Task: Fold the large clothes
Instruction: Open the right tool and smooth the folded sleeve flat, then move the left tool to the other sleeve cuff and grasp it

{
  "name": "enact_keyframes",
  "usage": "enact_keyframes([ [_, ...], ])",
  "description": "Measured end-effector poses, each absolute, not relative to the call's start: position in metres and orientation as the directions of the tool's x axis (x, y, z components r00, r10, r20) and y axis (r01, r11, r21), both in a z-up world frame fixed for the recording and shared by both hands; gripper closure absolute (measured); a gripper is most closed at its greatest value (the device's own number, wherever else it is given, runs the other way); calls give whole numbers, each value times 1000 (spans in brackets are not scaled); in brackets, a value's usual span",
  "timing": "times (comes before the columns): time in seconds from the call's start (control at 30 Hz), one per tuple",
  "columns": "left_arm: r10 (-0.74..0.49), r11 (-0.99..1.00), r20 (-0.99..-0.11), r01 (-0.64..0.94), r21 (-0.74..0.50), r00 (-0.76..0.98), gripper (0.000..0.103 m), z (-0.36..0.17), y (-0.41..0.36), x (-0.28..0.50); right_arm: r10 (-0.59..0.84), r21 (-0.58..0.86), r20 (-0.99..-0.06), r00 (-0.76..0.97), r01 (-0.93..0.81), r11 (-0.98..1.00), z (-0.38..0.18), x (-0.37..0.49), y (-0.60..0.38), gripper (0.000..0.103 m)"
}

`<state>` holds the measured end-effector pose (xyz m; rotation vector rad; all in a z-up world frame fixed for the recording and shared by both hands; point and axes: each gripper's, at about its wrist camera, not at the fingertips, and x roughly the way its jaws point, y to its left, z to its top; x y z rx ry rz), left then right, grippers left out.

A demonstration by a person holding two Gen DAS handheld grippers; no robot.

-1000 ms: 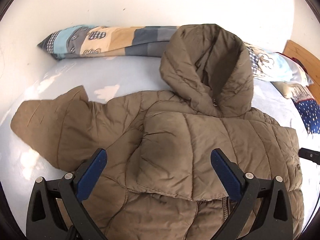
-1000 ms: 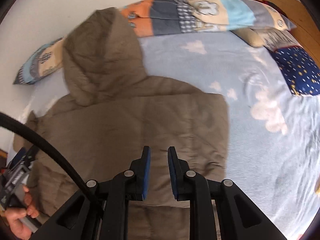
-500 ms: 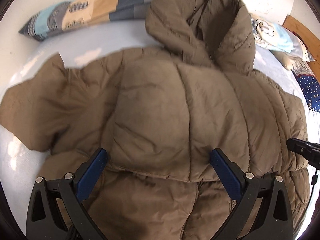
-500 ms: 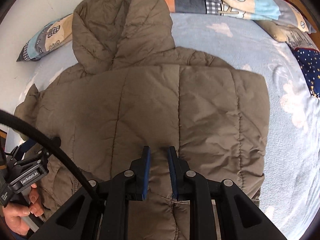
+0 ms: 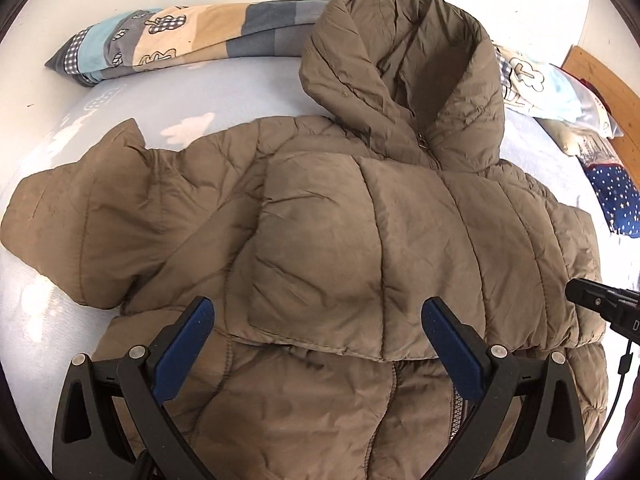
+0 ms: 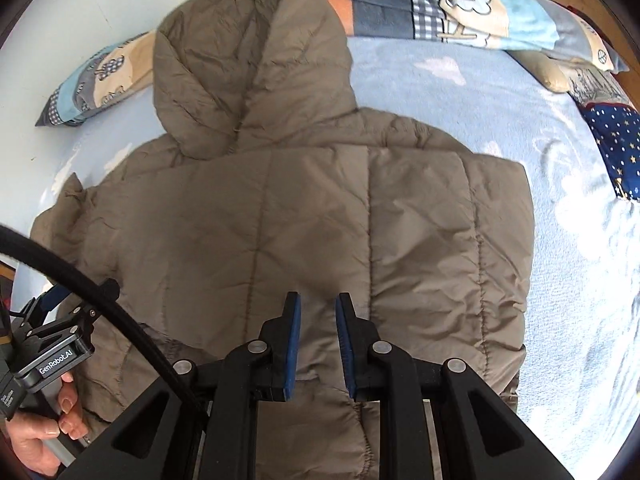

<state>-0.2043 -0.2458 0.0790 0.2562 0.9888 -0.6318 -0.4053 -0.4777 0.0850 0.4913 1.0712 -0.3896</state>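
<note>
With the jacket (image 5: 360,248) lying on the bed (image 6: 500,112), one side already folded in, the spread left tongs (image 5: 318,320) should be brought to the outstretched sleeve (image 5: 76,220), while the nearly closed, empty right tongs (image 6: 318,308) are kept clear.

Right wrist view, lower left of frame: white lettering "GenRobot.AI" on the black body of the left tongs (image 6: 60,354), read along its near edge. Below it, on the same black housing at the far left edge, a smaller line of white print, too small to read.

Left wrist view, right edge of frame: the black body of the right tongs (image 5: 604,304) carries a single white character, apparently "D", cut off by the frame border.

No other legible text, numbers or signs in either view.
</note>
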Motion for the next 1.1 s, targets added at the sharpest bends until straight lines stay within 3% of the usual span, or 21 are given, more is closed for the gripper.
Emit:
enact_keyframes([
  [1.1,-383,870,-801,472,-146,459,0,114,-161,-149,-35,178,-896,443,429,886,93,-355,-418,84],
])
